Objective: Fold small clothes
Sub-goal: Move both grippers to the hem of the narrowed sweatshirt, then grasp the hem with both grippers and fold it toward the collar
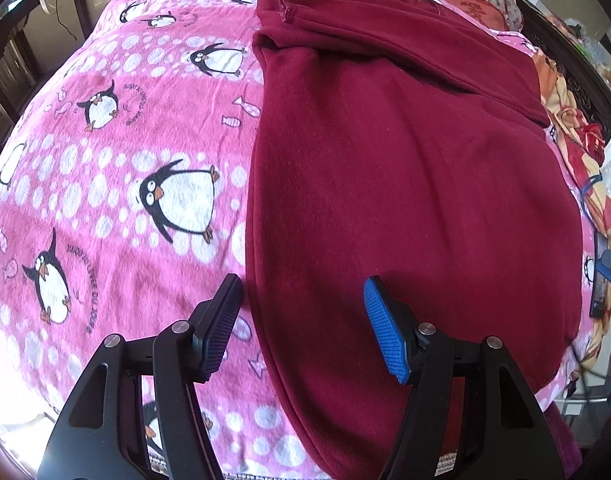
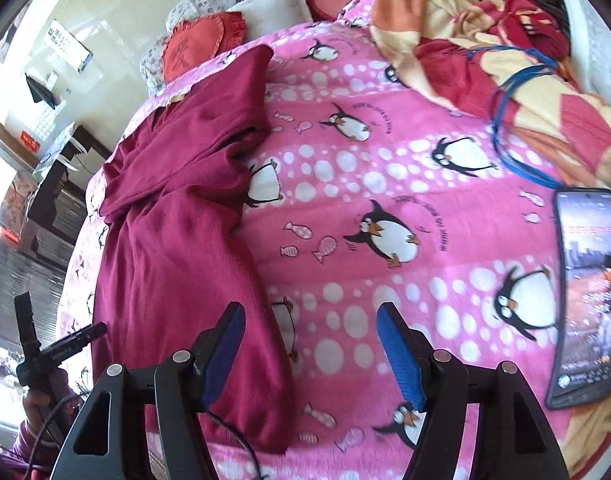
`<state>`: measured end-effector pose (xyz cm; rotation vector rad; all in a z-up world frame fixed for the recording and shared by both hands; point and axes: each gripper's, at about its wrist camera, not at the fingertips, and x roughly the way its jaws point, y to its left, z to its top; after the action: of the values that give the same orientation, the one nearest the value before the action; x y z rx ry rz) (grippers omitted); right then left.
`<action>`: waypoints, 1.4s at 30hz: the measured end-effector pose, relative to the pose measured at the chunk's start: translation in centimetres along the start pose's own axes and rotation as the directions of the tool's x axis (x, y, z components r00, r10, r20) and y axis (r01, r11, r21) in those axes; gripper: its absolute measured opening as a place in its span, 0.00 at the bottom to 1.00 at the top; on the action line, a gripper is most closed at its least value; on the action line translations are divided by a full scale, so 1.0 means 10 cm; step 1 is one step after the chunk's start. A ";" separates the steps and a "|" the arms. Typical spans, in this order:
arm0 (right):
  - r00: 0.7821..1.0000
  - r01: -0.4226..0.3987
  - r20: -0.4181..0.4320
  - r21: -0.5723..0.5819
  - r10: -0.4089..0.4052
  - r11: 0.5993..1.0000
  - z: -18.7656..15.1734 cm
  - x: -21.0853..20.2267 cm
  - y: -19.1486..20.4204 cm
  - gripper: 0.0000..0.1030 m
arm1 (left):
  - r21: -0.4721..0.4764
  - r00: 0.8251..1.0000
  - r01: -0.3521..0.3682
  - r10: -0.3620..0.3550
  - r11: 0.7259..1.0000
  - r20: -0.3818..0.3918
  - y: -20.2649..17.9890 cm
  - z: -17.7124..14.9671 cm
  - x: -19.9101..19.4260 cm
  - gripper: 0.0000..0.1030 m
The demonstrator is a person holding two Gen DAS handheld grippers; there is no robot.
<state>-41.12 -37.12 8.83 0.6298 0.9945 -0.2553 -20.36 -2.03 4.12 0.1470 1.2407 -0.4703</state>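
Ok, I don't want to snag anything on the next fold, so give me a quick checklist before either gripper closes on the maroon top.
1. Left gripper open: ok.
2. Right gripper open: ok.
3. Maroon garment lying flat on the penguin blanket: ok, sleeves already folded in.
4. Left gripper over the garment's near edge: ok, its jaws straddle the side edge.
5. Smartphone apart from the garment: ok.
6. Blue cable clear of the fold: ok.

Garment: our maroon fleece top lies flat, lengthwise ahead of the left gripper.
Sleeve: we see its sleeve folded across the far end.
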 end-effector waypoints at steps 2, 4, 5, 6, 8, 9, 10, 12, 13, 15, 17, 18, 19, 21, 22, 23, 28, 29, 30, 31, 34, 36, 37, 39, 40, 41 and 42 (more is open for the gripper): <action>1.000 0.007 0.008 -0.008 -0.007 1.000 -0.02 -0.10 0.01 0.64 | -0.008 1.000 0.018 -0.018 1.000 -0.014 0.00 -0.07 -0.03 0.61; 1.000 0.014 0.009 -0.018 -0.014 1.000 -0.03 -0.17 0.02 0.64 | -0.020 0.999 0.034 -0.035 0.999 -0.028 0.01 -0.16 -0.06 0.61; 1.000 0.015 0.005 -0.025 -0.015 1.000 -0.05 -0.19 0.03 0.64 | -0.025 0.999 0.038 -0.039 0.999 -0.034 0.01 -0.20 -0.08 0.61; 1.000 0.014 0.002 -0.035 -0.014 0.999 -0.07 -0.21 0.04 0.64 | -0.028 0.998 0.041 -0.042 0.999 -0.039 0.02 -0.24 -0.10 0.61; 1.000 0.009 0.003 -0.058 -0.009 0.998 -0.14 -0.22 0.08 0.64 | -0.036 0.997 0.057 -0.058 0.998 -0.048 0.04 -0.34 -0.15 0.61; 1.000 0.006 0.001 -0.060 -0.006 0.998 -0.16 -0.21 0.08 0.64 | -0.044 0.996 0.067 -0.069 0.997 -0.051 0.05 -0.38 -0.18 0.61; 1.000 0.000 -0.004 -0.058 -0.001 0.998 -0.20 -0.18 0.08 0.64 | -0.054 0.995 0.077 -0.080 0.996 -0.057 0.07 -0.43 -0.19 0.62; 1.000 -0.015 -0.014 -0.043 0.015 0.999 -0.27 -0.11 0.06 0.64 | -0.074 0.993 0.086 -0.091 0.994 -0.071 0.10 -0.50 -0.21 0.61; 1.000 -0.023 -0.017 -0.036 0.022 0.999 -0.30 -0.07 0.05 0.64 | -0.086 0.992 0.091 -0.097 0.992 -0.077 0.12 -0.54 -0.21 0.62; 0.999 -0.034 -0.029 -0.027 0.033 0.999 -0.35 0.01 0.04 0.64 | -0.100 0.991 0.096 -0.104 0.990 -0.080 0.14 -0.56 -0.24 0.62; 0.998 -0.044 -0.048 -0.020 0.043 0.999 -0.41 0.10 0.04 0.64 | -0.108 0.990 0.103 -0.113 0.989 -0.085 0.14 -0.58 -0.26 0.65; 0.997 -0.056 -0.052 -0.014 0.055 0.998 -0.43 0.12 0.04 0.64 | -0.109 0.989 0.108 -0.118 0.988 -0.091 0.15 -0.57 -0.26 0.65; 0.995 -0.080 -0.059 -0.004 0.079 0.997 -0.45 0.16 0.03 0.64 | -0.110 0.987 0.112 -0.124 0.988 -0.102 0.17 -0.60 -0.27 0.65; 0.991 -0.113 -0.069 0.003 0.113 0.994 -0.47 0.20 0.05 0.64 | -0.112 0.985 0.118 -0.131 0.987 -0.115 0.19 -0.64 -0.29 0.65; 0.990 -0.121 -0.068 0.001 0.121 0.993 -0.47 0.21 0.06 0.64 | -0.119 0.984 0.123 -0.137 0.985 -0.117 0.21 -0.65 -0.31 0.65; 0.990 -0.127 -0.068 -0.002 0.126 0.992 -0.48 0.22 0.07 0.64 | -0.126 0.983 0.127 -0.142 0.984 -0.118 0.23 -0.64 -0.33 0.65; 0.987 -0.144 -0.078 -0.007 0.143 0.990 -0.48 0.33 0.09 0.65 | -0.157 0.978 0.144 -0.164 0.977 -0.126 0.35 -0.69 -0.36 0.65; 0.986 -0.148 -0.077 -0.008 0.147 0.989 -0.47 0.35 0.10 0.67 | -0.155 0.978 0.140 -0.160 0.978 -0.131 0.35 -0.69 -0.35 0.66; 0.986 -0.151 -0.075 -0.011 0.150 0.988 -0.46 0.36 0.10 0.67 | -0.152 0.979 0.140 -0.160 0.978 -0.130 0.32 -0.67 -0.33 0.67; 0.986 -0.154 -0.071 -0.014 0.152 0.988 -0.45 0.36 0.11 0.68 | -0.152 0.977 0.149 -0.169 0.977 -0.128 0.31 -0.67 -0.33 0.71; 0.985 -0.167 -0.052 -0.016 0.166 0.986 -0.45 0.38 0.12 0.68 | -0.156 0.972 0.177 -0.198 0.972 -0.129 0.27 -0.63 -0.29 0.80; 0.984 -0.178 -0.037 -0.031 0.177 0.984 -0.45 0.39 0.15 0.67 | -0.138 0.973 0.179 -0.196 0.974 -0.126 0.24 -0.61 -0.29 0.79; 0.984 -0.177 -0.031 -0.047 0.176 0.983 -0.46 0.40 0.17 0.61 | -0.119 0.973 0.181 -0.195 0.976 -0.124 0.20 -0.59 -0.28 0.74; 0.982 -0.187 -0.035 -0.071 0.185 0.980 -0.46 0.42 0.24 0.25 | -0.090 0.973 0.185 -0.195 0.979 -0.120 0.17 -0.59 -0.29 0.32; 0.980 -0.200 -0.028 -0.078 0.198 0.977 -0.47 0.40 0.27 0.21 | -0.078 0.967 0.212 -0.220 0.974 -0.130 0.16 -0.57 -0.29 0.16; 0.977 -0.212 -0.025 -0.086 0.211 0.973 -0.47 0.37 0.30 0.11 | -0.072 0.962 0.233 -0.241 0.970 -0.127 0.14 -0.55 -0.29 0.12; 0.974 -0.227 -0.021 -0.094 0.226 0.969 -0.47 0.33 0.35 0.10 | -0.064 0.960 0.247 -0.253 0.967 -0.122 0.14 -0.53 -0.31 0.11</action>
<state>-41.01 -31.29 5.52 0.6513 0.9300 -0.0024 -25.13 1.98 5.08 -0.0218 1.4048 -0.6573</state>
